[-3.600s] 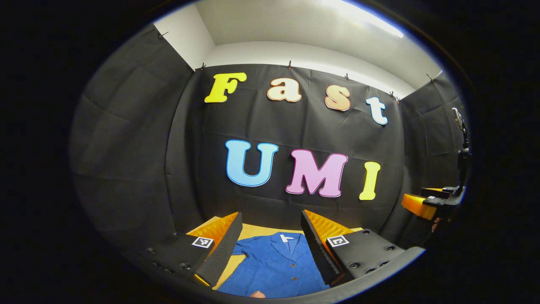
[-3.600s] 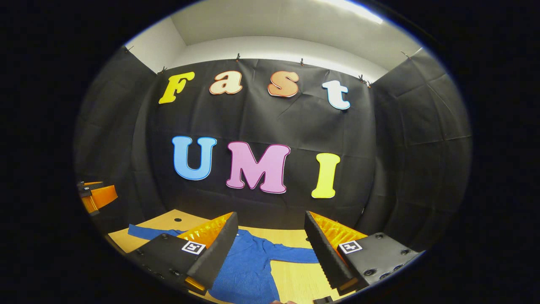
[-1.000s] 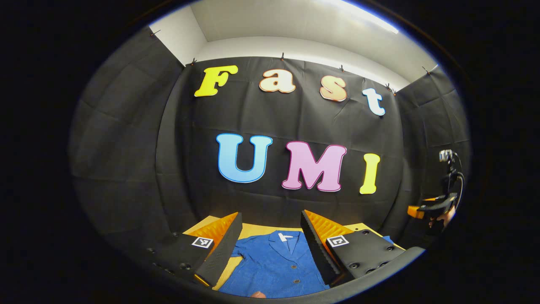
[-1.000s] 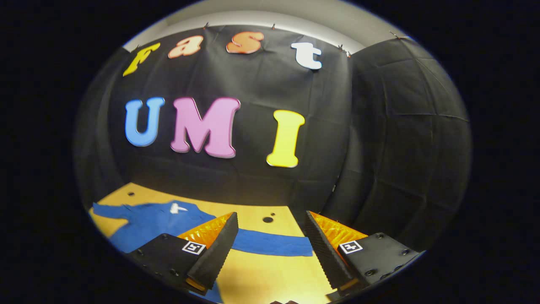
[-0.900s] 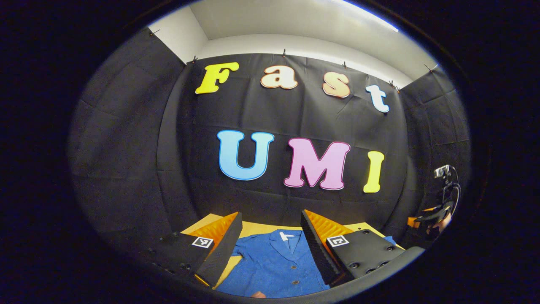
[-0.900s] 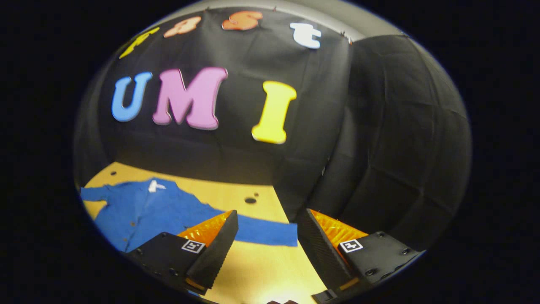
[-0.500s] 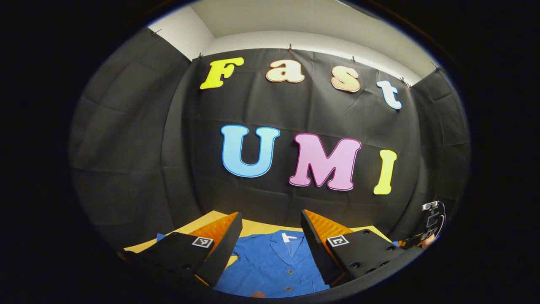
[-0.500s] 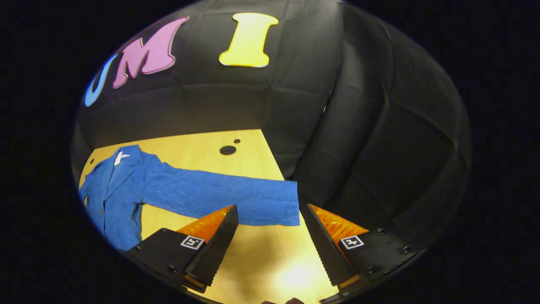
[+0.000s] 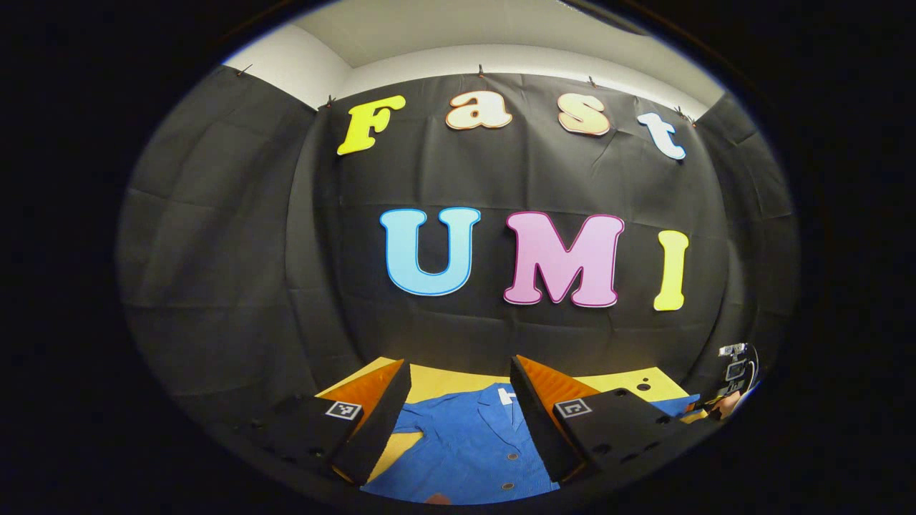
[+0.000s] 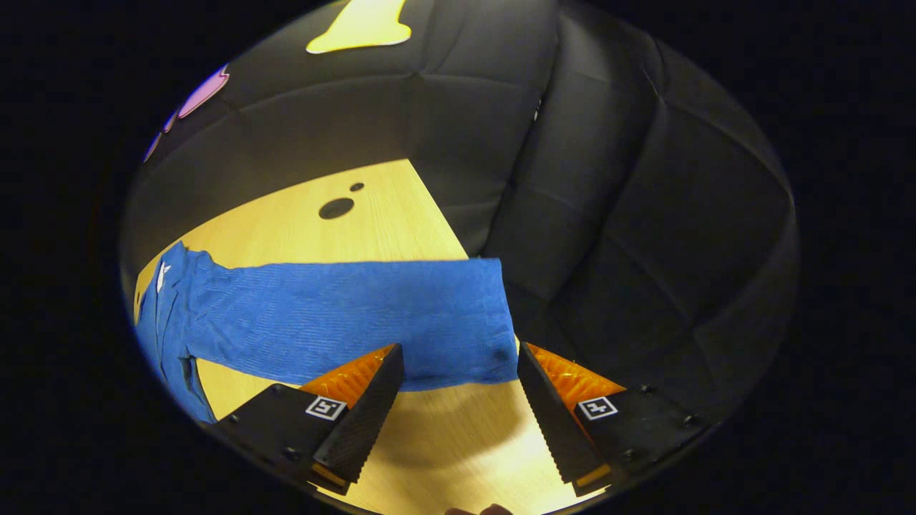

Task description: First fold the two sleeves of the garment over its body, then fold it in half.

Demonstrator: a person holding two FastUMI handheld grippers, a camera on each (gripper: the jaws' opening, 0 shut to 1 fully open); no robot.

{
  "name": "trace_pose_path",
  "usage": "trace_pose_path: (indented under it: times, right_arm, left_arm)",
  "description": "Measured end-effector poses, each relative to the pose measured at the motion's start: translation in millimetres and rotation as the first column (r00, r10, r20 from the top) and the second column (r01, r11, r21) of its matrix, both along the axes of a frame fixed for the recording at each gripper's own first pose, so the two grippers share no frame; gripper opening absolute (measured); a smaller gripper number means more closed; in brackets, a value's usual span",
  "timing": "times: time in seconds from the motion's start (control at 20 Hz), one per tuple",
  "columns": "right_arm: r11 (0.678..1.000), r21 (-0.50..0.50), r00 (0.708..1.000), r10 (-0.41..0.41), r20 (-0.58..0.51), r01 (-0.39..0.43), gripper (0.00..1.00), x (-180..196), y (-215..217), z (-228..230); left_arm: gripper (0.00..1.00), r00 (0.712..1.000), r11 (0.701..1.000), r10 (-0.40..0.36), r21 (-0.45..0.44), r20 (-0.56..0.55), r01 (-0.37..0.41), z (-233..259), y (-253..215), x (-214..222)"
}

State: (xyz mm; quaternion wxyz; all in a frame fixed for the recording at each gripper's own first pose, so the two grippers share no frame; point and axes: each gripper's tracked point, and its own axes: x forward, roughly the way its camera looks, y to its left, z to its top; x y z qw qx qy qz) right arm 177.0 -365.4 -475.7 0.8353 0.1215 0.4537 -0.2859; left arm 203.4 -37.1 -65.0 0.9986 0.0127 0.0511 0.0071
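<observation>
A blue button-up garment [image 9: 465, 447] lies flat on the wooden table [image 9: 444, 383], collar toward the far wall. My left gripper [image 9: 459, 368] hovers open above the garment's body, with the buttoned front showing between its fingers. In the right gripper view the garment's sleeve [image 10: 336, 315] stretches straight out across the table [image 10: 436, 443], its cuff [image 10: 486, 322] near the table's right edge. My right gripper [image 10: 459, 355] is open and low over the cuff end, one finger to each side of it, nothing pinched. A hand [image 9: 724, 404] holding the right gripper shows far right in the left gripper view.
Two dark holes [image 10: 336, 208] sit in the tabletop beyond the sleeve. The black cloth wall [image 10: 608, 214] hangs close behind the table's right edge, just past the cuff. Bare wood lies in front of the sleeve.
My right gripper has swung right and tipped down from facing the wall to hovering just over the sleeve's cuff. The left gripper has barely shifted. The garment has not moved.
</observation>
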Motion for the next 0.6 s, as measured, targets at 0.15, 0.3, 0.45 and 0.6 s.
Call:
trace_pose_path:
  times: [0.15, 0.3, 0.45, 0.6]
  right_arm:
    - [0.995, 0.08, 0.997, -0.069, 0.028, 0.067, 1.0, 1.1, 2.1, -7.9]
    - [0.996, 0.062, 0.997, -0.069, 0.037, 0.066, 0.99, 1.1, -1.2, -5.9]
    - [0.995, 0.092, 0.998, -0.044, 0.051, 0.039, 0.72, 10.7, 11.6, -5.5]
    - [0.99, 0.135, 0.997, -0.057, 0.061, 0.048, 0.21, 15.7, 21.9, -1.0]
  left_arm:
    - [0.8, 1.0, 1.0, 0.015, 0.003, -0.009, -0.015, -4.5, 5.9, -3.2]
    - [0.8, 1.0, 1.0, 0.021, -0.008, -0.019, -0.021, -13.0, 8.5, -4.5]
    - [0.8, 0.998, 0.999, 0.026, -0.019, -0.055, -0.028, -24.0, 6.1, -7.1]
    - [0.8, 0.999, 1.0, 0.023, 0.014, -0.023, -0.023, -11.8, 7.9, -13.5]
